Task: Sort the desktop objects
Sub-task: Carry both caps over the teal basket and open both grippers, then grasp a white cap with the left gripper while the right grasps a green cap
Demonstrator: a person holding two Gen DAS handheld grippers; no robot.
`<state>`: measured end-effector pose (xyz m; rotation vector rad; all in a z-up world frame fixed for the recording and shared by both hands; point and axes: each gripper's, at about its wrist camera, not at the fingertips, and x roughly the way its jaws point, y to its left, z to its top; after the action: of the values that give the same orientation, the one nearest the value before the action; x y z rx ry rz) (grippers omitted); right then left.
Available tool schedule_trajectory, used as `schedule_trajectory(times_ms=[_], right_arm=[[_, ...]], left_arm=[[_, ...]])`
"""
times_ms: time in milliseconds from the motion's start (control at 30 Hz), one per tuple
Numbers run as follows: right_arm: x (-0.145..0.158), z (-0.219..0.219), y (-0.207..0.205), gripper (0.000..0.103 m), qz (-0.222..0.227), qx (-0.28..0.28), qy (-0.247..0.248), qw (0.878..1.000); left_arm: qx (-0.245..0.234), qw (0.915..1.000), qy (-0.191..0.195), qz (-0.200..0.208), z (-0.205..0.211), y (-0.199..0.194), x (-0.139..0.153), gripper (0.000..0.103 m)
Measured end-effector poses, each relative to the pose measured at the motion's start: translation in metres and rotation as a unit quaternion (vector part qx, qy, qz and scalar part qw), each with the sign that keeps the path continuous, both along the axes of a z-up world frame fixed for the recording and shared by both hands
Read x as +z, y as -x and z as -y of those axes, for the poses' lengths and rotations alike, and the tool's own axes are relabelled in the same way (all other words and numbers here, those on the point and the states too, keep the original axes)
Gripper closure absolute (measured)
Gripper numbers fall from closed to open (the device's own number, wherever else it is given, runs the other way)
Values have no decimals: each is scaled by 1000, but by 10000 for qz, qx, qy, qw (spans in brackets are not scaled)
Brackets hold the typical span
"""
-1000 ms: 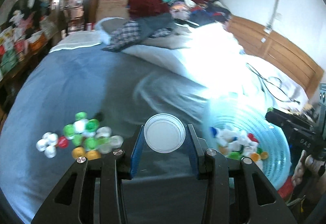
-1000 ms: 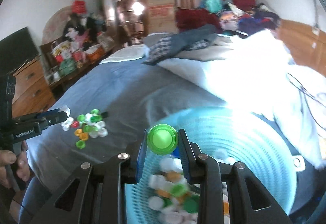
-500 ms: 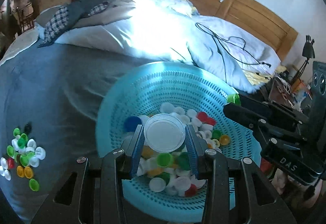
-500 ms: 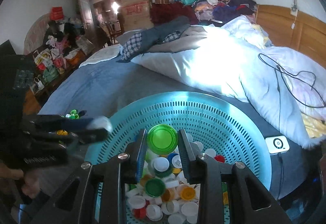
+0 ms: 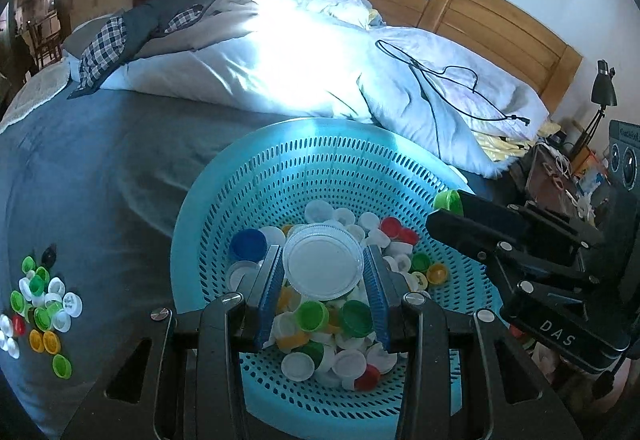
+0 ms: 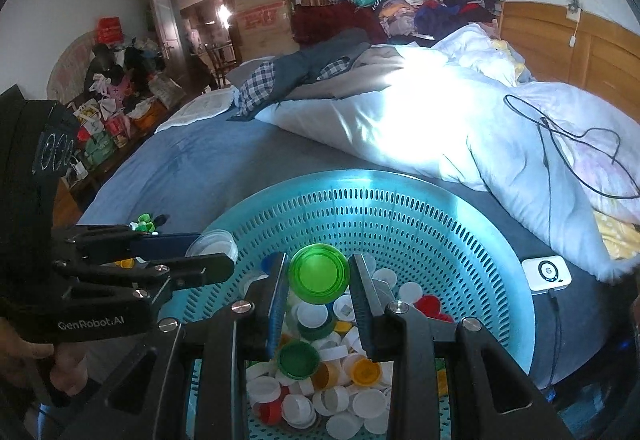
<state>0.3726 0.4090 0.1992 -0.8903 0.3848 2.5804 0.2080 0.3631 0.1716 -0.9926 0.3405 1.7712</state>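
My left gripper [image 5: 323,272] is shut on a large white lid [image 5: 322,261] and holds it above the caps piled in the light blue perforated basket [image 5: 280,168]. My right gripper [image 6: 319,276] is shut on a green cap [image 6: 319,273], also over the basket [image 6: 460,240]. Each gripper shows in the other's view: the right one [image 5: 448,206] at the basket's right rim, the left one [image 6: 212,246] at its left rim. A cluster of loose caps [image 5: 38,308] lies on the blue bedsheet at the left.
A white duvet [image 5: 304,68] with a black cable [image 5: 440,80] lies behind the basket. A small white device [image 6: 546,274] sits right of the basket. Clothes are piled at the bed's far end. A wooden headboard [image 5: 480,24] stands at the right.
Both grippers have moved from the side of the loose caps to over the basket, still holding the lid and the green cap. In the last half second they came slightly closer to the pile.
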Motion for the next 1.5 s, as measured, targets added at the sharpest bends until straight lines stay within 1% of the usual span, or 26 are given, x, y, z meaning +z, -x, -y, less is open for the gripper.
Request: schedule_trajectory(times_ms=[267,300,333,367,400,467,567,667,700,767,800,867,900,967,1000,1067,1100,1200,1233,1300,1400,1500], right_arm=[[0,-1,-4,69,15,-59,-29,10000],[-1,-1,-4,65,14,-77,-41,10000],[-1,0,-5,47,2,-105,-48,9999],[-1,0,-6,35,-15,-122,-50,9999],[-1,0,-6,34,-27,-133,-51,9999],[-1,2,-4,34,-15,-103,-52,9999],[1,9,1,34,-76,12,-57,10000],[2,24,10,34,-109,240,-101,9996],[1,31,15,34,-83,338,-121,9993],[-1,43,25,34,-36,518,-114,9986],[-3,47,29,34,-11,580,-109,9983],[-7,58,40,34,53,752,-101,9971],[-10,65,47,34,94,873,-97,9961],[-13,77,57,34,153,1044,-114,9944],[-15,85,64,34,198,1156,-117,9930],[-20,97,77,34,289,1329,-121,9906],[-24,105,86,34,350,1445,-123,9888],[-31,125,101,34,439,1655,-114,9852],[-34,132,106,34,463,1722,-113,9839],[-38,142,112,34,510,1808,-120,9821],[-44,152,123,34,625,1893,-118,9798],[-48,159,130,34,706,1979,-114,9776]], left_arm=[[-69,10000,-55,-38,-2,-2,0,67],[-78,9999,-50,-83,-2,-3,0,61],[-45,9998,-46,-169,-1,-3,0,49],[17,9996,-64,-260,1,-3,1,46],[94,9993,-105,-341,7,-1,2,41],[184,9992,-156,-324,17,6,2,41],[521,9976,-263,-380,51,27,-2,41],[1129,9923,-343,-378,107,63,-15,41],[1419,9887,-322,-348,136,82,-25,41],[1844,9821,-222,-326,180,108,-44,41],[2129,9766,-118,-288,210,125,-56,41],[2552,9665,60,-273,256,147,-75,41],[2835,9584,149,-290,287,161,-87,41],[3221,9459,284,-274,325,181,-103,41],[3426,9387,332,-198,348,195,-113,41],[3576,9331,371,-127,369,209,-127,42],[3539,9344,387,-126,374,217,-133,42],[3201,9450,620,-265,370,234,-149,42],[3121,9467,718,-355,366,238,-152,42],[3038,9475,840,-532,360,247,-158,42],[2986,9506,711,-457,356,258,-159,41],[2919,9521,742,-538,352,272,-158,41]])
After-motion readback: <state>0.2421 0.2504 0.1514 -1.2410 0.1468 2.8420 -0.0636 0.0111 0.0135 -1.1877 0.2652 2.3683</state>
